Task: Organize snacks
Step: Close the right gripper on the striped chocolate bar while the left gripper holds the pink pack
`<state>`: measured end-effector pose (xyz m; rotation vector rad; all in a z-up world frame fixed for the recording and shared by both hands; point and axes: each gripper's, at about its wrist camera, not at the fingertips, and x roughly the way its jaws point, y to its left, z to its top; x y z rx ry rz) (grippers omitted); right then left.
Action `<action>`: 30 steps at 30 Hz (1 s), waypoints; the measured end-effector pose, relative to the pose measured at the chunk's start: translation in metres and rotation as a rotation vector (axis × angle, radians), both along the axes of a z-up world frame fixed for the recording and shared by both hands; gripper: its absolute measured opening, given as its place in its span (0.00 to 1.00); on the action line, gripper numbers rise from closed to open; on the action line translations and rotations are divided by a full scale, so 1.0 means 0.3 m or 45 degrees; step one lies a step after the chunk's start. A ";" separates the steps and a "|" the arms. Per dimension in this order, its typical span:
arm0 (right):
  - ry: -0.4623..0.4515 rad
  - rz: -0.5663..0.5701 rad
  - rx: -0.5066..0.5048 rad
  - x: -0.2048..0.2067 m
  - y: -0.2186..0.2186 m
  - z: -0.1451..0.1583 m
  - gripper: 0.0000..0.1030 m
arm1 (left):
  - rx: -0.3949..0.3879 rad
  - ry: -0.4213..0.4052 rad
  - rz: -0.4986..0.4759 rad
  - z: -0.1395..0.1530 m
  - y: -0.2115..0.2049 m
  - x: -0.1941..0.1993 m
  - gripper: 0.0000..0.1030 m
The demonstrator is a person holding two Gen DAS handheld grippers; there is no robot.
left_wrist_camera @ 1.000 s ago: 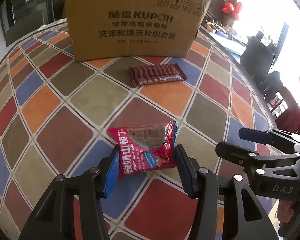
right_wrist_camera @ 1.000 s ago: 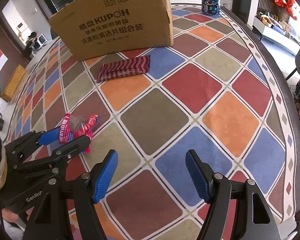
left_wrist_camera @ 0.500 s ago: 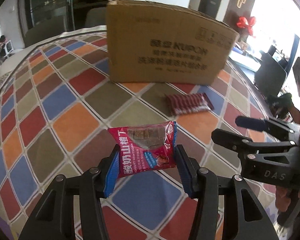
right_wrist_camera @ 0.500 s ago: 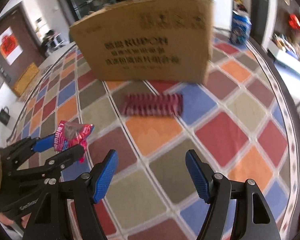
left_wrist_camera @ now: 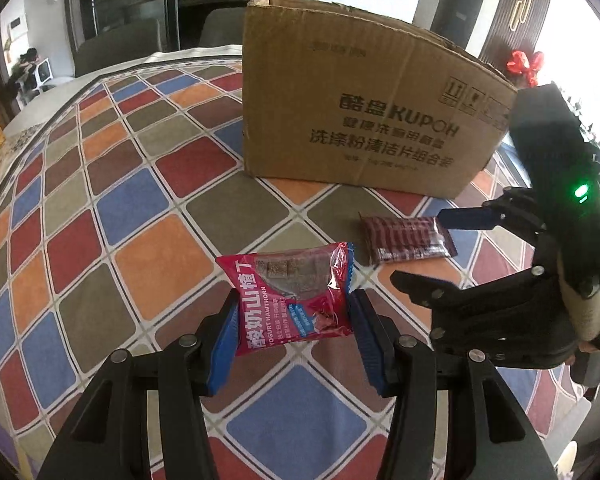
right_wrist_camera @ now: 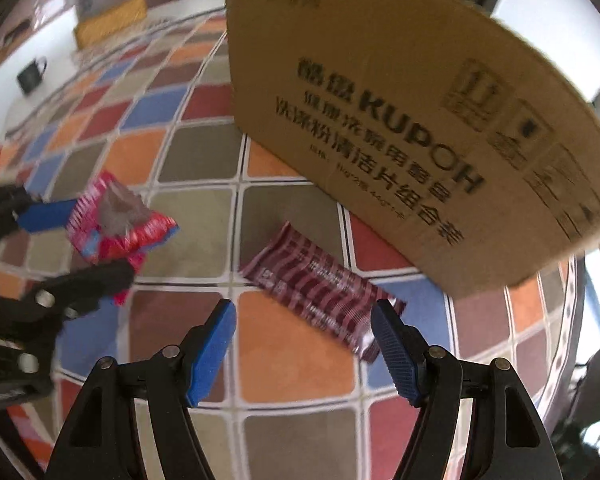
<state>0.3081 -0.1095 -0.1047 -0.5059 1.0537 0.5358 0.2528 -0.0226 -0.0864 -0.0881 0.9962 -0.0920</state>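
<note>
My left gripper [left_wrist_camera: 292,324] is shut on a red yogurt hawthorn snack pack [left_wrist_camera: 294,300] and holds it above the checkered tablecloth; the pack also shows in the right wrist view [right_wrist_camera: 116,228]. A dark red striped snack bar [left_wrist_camera: 408,238] lies flat on the cloth in front of the KUPOH cardboard box [left_wrist_camera: 364,116]. My right gripper [right_wrist_camera: 304,320] is open and empty, just short of the striped bar [right_wrist_camera: 320,292], with the box [right_wrist_camera: 400,120] right behind it. The right gripper [left_wrist_camera: 440,248] also shows at the right of the left wrist view.
The checkered tablecloth [left_wrist_camera: 132,208] covers a round table whose edge curves away at the left. A dark mug [right_wrist_camera: 32,74] stands on a white surface beyond the table. A chair [left_wrist_camera: 116,50] stands behind the table.
My left gripper has lifted the red pack off the cloth and swung left. My right gripper has moved forward and left, up to the striped bar and the box.
</note>
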 end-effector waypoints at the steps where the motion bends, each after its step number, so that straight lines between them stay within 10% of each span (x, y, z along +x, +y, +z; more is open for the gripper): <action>1: 0.001 0.025 -0.026 0.007 0.007 -0.013 0.68 | 0.001 0.003 0.002 -0.001 0.000 0.007 0.51; 16: 0.066 0.061 0.073 0.126 0.016 -0.057 0.67 | -0.004 0.033 0.022 -0.024 0.002 0.074 0.51; 21: 0.095 0.024 0.137 0.102 -0.010 -0.058 0.43 | -0.008 0.040 0.013 -0.030 -0.005 0.076 0.51; 30: 0.125 -0.101 0.221 0.037 -0.028 -0.029 0.34 | -0.014 0.025 0.027 -0.016 0.014 0.056 0.51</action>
